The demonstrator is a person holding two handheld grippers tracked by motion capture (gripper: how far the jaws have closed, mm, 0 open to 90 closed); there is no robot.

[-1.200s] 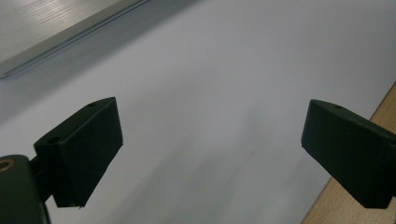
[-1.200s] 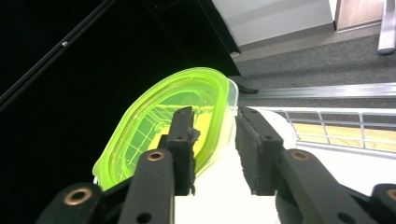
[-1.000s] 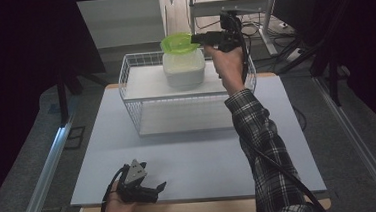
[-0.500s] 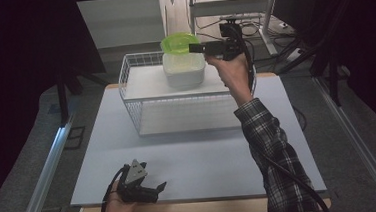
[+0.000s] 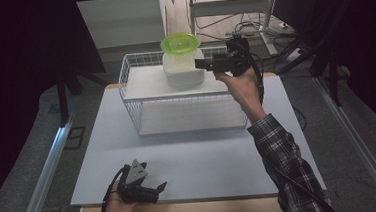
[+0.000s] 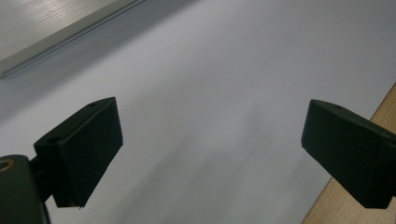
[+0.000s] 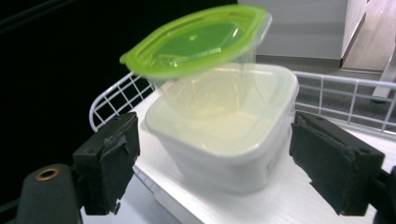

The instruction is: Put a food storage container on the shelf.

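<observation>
— Since the right tongs (image 5: 199,64) have just been opening and nothing sits between the jaws, where does the tub stand?

— The green-lidded tub (image 7: 201,60) sits tilted in the mouth of the white container (image 7: 224,144), which rests on the upper shelf of the wire basket (image 5: 136,109) at the far side of the desk (image 5: 190,161). The right tongs hover just beside it, jaws wide apart, with both pads clear of the plastic.

— How would you expect it to handle?

— Light, I judge: thin clear walls, seemingly empty. Thin plastic flexes, so a hard squeeze could buckle the wall or pop the lid. It also looks smooth, so it may slip, and because it leans it could rock or tip out.

— Where to take hold, then?

— At the green rim, where lid and wall meet; that edge looks stiffest and gives the pads a lip to catch. The white container below seems sturdier and thicker-walled; its sides would suit a wider grip.

— And the other hand?

— The left tongs (image 5: 154,191) rest low at the near edge of the desk, jaws spread, holding nothing.
</observation>
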